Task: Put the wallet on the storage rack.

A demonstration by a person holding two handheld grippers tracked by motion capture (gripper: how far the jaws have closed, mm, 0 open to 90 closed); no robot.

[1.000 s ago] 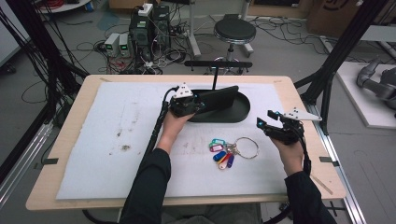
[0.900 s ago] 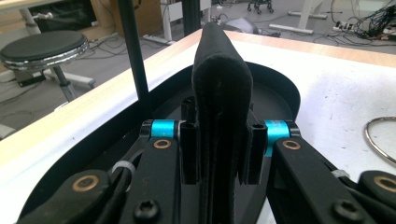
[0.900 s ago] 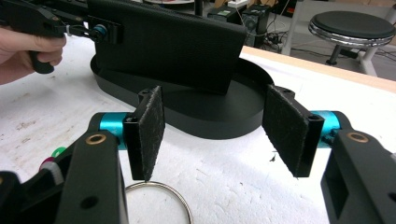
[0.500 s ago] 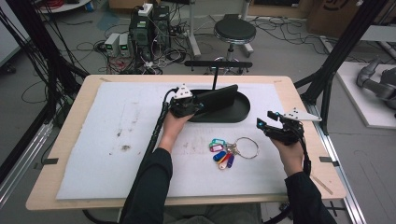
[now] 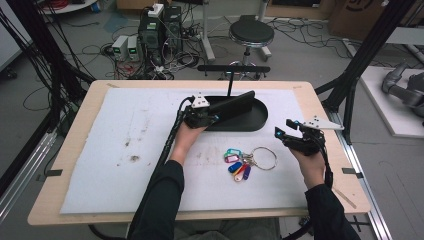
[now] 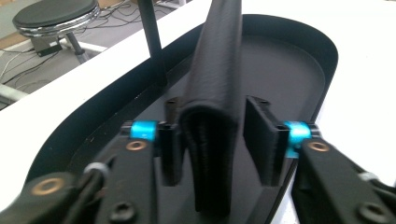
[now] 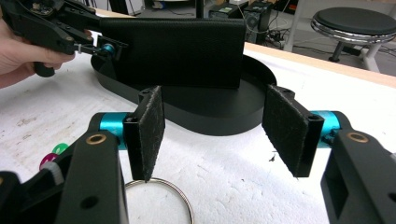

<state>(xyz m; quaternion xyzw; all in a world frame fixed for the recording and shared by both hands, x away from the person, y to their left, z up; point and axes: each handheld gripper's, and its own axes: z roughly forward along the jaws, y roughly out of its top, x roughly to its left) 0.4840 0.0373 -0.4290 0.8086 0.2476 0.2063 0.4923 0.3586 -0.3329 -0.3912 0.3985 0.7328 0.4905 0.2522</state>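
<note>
The left claw (image 6: 219,140) has just been opening; its pads (image 6: 261,140) now stand off either side of the black wallet (image 6: 219,70), which rests on edge in the black tray (image 5: 260,120) near the worktop's far edge, long axis running away from the claw. The right claw (image 7: 219,135) hangs open over the key ring (image 5: 264,158), nearer the right edge.

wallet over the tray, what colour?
Black, the wallet has a matte, grained surface; it shows best in the right gripper view.
</note>
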